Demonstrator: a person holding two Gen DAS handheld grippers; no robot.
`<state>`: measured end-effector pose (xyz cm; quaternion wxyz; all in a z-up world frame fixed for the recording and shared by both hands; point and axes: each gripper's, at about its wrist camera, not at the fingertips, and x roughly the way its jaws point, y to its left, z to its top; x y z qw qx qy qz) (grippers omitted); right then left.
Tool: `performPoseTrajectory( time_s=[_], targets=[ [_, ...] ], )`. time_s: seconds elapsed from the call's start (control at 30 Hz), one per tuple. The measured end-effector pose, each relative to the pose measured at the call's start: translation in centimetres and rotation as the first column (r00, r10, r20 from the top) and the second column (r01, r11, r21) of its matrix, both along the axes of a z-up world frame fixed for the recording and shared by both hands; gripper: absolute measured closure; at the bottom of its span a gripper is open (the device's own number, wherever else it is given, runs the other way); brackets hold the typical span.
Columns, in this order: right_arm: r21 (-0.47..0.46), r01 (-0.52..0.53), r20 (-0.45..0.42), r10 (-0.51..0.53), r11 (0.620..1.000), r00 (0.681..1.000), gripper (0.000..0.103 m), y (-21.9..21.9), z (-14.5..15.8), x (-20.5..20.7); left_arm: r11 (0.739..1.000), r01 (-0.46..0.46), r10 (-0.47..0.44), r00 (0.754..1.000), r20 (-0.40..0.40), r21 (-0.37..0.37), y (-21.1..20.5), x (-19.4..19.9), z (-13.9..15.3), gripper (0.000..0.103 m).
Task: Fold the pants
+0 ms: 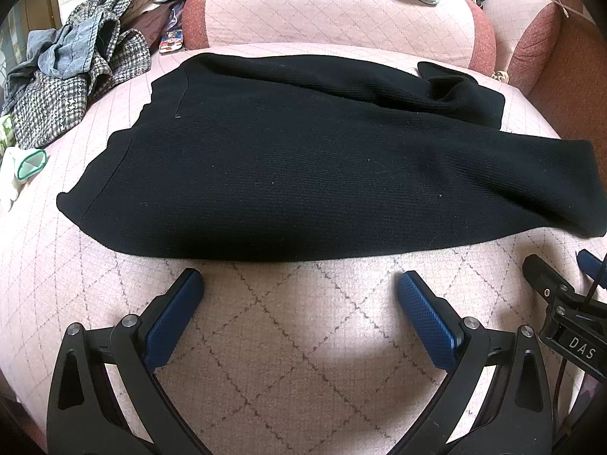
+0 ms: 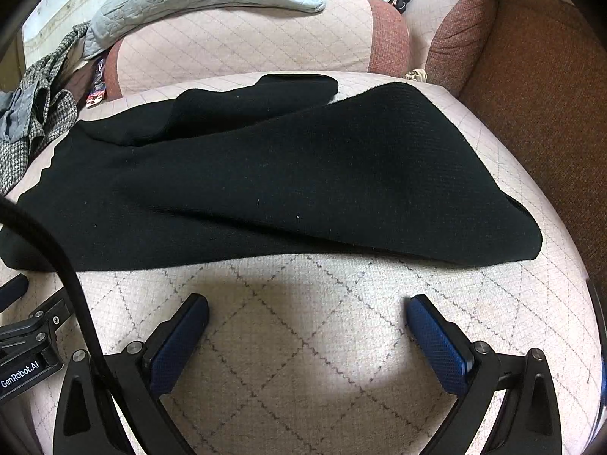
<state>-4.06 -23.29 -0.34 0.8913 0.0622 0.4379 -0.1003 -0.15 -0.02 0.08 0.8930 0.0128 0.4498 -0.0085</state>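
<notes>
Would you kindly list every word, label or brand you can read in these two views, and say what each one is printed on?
"DAS": white letters on the black body of the right gripper, cut off at the picture's edge.
"GenRobot.AI": white letters on the black body of the left gripper.
The colourful packet beside the sofa cushion carries print, too small and blurred to read.

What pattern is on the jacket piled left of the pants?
Black-and-white houndstooth check on the jacket, clearest in the left wrist view.

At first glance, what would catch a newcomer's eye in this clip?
The black pants sprawl across the pink quilted sofa seat, one leg bunched at the far right. Both grippers, left and right, hang open just short of the near edge. A heap of checked clothes sits far left.
</notes>
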Motion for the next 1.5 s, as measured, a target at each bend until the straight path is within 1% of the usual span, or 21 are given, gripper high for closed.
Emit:
performPoseTrajectory(
  time_s=[0.2,0.43,0.53,0.6,0.67,0.73,0.77,0.83,0.9,0.93,1.03,1.17,1.27,1.33,1.4,1.47,1.5],
  targets=[
    [0.001,0.000,0.001,0.000,1.000,1.000,0.000,-0.2,-0.1,-0.2,1.000,0.000,0.000,1.000,-0.001,0.000,0.0,0.1,-0.1,0.000],
    [0.002,0.000,0.000,0.000,1.000,1.000,0.000,-0.1,-0.2,-0.1,1.000,0.000,0.000,1.000,0.000,0.026,-0.7,-0.2,-0.1,0.000],
    [-0.015,-0.001,-0.006,0.001,1.000,1.000,0.000,0.2,-0.2,0.0,1.000,-0.001,0.001,1.000,-0.005,0.023,-0.8,-0.3,-0.1,0.000],
    [0.010,-0.002,-0.001,0.002,1.000,1.000,0.000,-0.1,-0.1,-0.1,1.000,0.007,-0.007,1.000,-0.016,0.020,-0.6,-0.2,0.1,0.000],
    [0.021,-0.012,0.001,0.012,1.000,1.000,0.000,-0.2,0.1,-0.1,0.999,0.037,-0.036,0.999,-0.039,0.012,-0.3,-0.1,0.3,0.000],
    [0.018,-0.055,-0.015,0.056,0.998,0.998,0.000,-0.1,0.4,-0.3,0.999,0.051,-0.051,0.997,-0.055,-0.007,0.3,-0.2,0.8,0.001],
    [0.024,-0.075,-0.026,0.076,0.997,0.997,0.000,-0.2,0.7,-0.4,0.999,0.051,-0.051,0.997,-0.058,-0.009,0.5,-0.3,0.9,0.005],
    [0.040,-0.077,-0.046,0.079,0.996,0.996,0.000,-0.6,0.8,-0.8,0.999,0.044,-0.046,0.997,-0.059,-0.027,1.0,-0.8,1.5,0.007],
    [0.083,-0.055,-0.056,0.060,0.995,0.997,0.006,-1.3,1.1,-1.7,0.996,0.049,-0.054,0.996,-0.065,-0.070,1.8,-1.3,2.1,0.007],
    [0.089,-0.058,-0.057,0.063,0.994,0.996,0.008,-1.4,1.3,-2.2,0.995,0.044,-0.050,0.996,-0.069,-0.094,2.4,-1.7,2.5,0.007],
    [0.111,-0.066,-0.052,0.072,0.992,0.996,0.009,-2.6,2.1,-3.8,0.988,0.008,-0.020,0.997,-0.077,-0.157,4.9,-2.4,3.5,0.007],
    [0.159,0.003,-0.024,0.001,0.987,1.000,0.009,-6.3,3.0,-5.8,0.986,-0.048,0.037,0.997,-0.071,-0.161,7.6,-3.0,3.9,0.007],
    [0.206,0.063,-0.026,-0.059,0.977,0.998,0.009,-9.2,3.0,-6.5,0.975,-0.104,0.088,0.992,-0.085,-0.194,9.7,-2.8,3.6,0.007],
    [0.239,0.083,-0.016,-0.082,0.967,0.997,0.010,-10.3,3.0,-6.8,0.964,-0.139,0.121,0.988,-0.093,-0.227,10.9,-2.6,3.3,0.007],
    [0.270,0.099,0.002,-0.103,0.958,0.995,0.010,-11.6,2.9,-6.8,0.957,-0.155,0.138,0.987,-0.083,-0.247,11.5,-2.3,3.0,0.007],
    [0.284,0.120,0.002,-0.126,0.951,0.992,0.010,-12.4,2.8,-6.5,0.953,-0.159,0.142,0.986,-0.081,-0.257,11.7,-1.9,2.8,0.007],
    [0.307,0.135,0.002,-0.142,0.942,0.990,0.010,-13.1,2.7,-6.2,0.948,-0.165,0.146,0.985,-0.087,-0.273,12.0,-1.5,2.5,0.007]
  ],
)
